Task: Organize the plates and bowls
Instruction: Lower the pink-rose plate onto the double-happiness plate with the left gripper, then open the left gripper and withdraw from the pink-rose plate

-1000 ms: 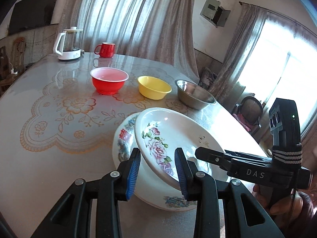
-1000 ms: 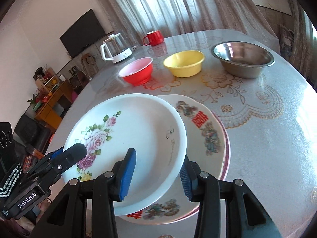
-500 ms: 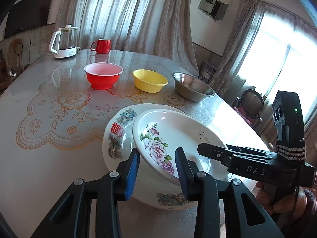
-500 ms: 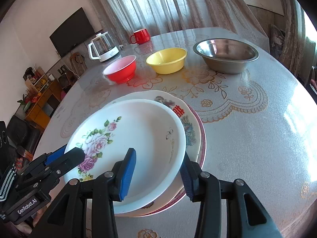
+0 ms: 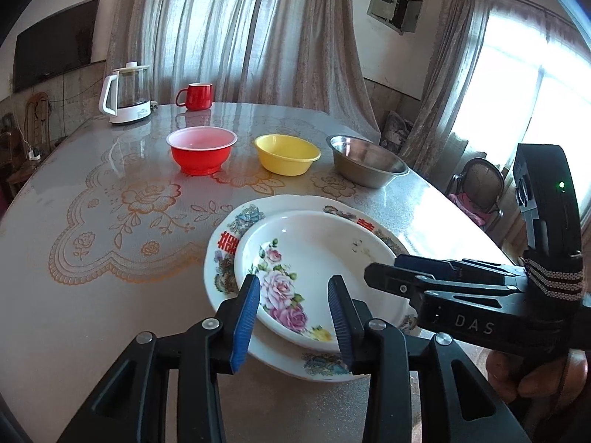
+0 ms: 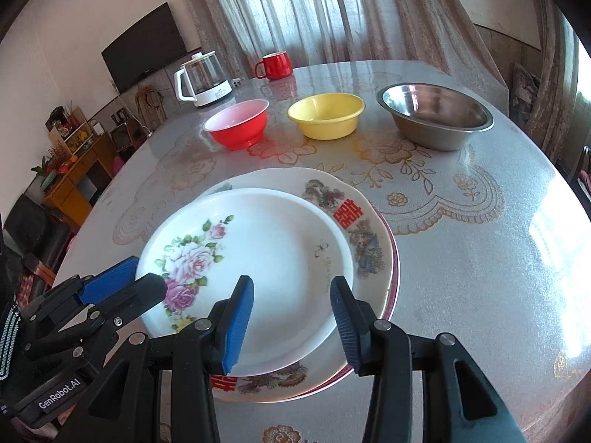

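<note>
Rose plate [image 5: 310, 258] now lies flat between both grippers' fingers [image 5: 245, 308].

We see a white plate with pink roses [image 5: 306, 269] lying flat on top of a bigger plate with red signs and colored pictures on its rim [image 5: 229, 236], and under that one a thin dark red edge of a third plate [image 6: 394, 258] peeks out. This pile sits on the near side of the table. Farther back, three bowls stand upright in a row, a little apart from each other: a red bowl that is pale pink inside [image 5: 201, 149], a yellow bowl [image 5: 287, 154] in the middle, and a shiny metal bowl [image 5: 367, 160].
</note>
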The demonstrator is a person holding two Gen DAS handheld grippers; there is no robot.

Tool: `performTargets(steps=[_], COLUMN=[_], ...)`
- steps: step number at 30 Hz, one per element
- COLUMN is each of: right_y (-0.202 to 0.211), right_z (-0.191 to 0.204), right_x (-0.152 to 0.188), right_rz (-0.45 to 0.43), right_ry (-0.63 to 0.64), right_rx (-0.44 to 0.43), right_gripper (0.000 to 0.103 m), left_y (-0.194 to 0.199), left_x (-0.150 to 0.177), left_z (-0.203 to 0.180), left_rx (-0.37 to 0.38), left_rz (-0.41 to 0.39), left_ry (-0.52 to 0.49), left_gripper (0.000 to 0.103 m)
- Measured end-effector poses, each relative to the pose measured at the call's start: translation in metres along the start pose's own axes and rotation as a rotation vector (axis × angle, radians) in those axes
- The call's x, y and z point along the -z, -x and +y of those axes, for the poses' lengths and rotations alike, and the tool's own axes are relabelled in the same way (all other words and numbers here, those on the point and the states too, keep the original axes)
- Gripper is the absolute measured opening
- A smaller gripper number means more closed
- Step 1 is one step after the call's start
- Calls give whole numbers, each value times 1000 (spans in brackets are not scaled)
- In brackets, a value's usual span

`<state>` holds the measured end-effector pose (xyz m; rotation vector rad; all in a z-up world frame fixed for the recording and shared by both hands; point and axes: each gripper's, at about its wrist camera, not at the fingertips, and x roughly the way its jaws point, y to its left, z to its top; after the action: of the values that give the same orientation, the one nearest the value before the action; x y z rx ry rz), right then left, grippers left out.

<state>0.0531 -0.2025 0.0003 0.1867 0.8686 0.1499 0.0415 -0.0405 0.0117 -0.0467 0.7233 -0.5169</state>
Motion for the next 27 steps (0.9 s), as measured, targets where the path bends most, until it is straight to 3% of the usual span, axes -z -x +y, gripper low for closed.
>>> performTargets(steps=[9,18,27], right_y=[-2,-6,-7], right_z=[8,11,10], right_x=[3,6,7], right_rz=[16,25,26], right_ry=[20,25,14], right_rx=[-22,-41,-62], right_gripper=[44,44,44], left_y=[14,13,7], left_x=[-4,-3,-2], left_z=[-9,-7,-3], left_rx=[-45,-96,-129], left_rz=[-46,-34,-11], left_ry=[-48,-50,-35], left_gripper=[38,45,45])
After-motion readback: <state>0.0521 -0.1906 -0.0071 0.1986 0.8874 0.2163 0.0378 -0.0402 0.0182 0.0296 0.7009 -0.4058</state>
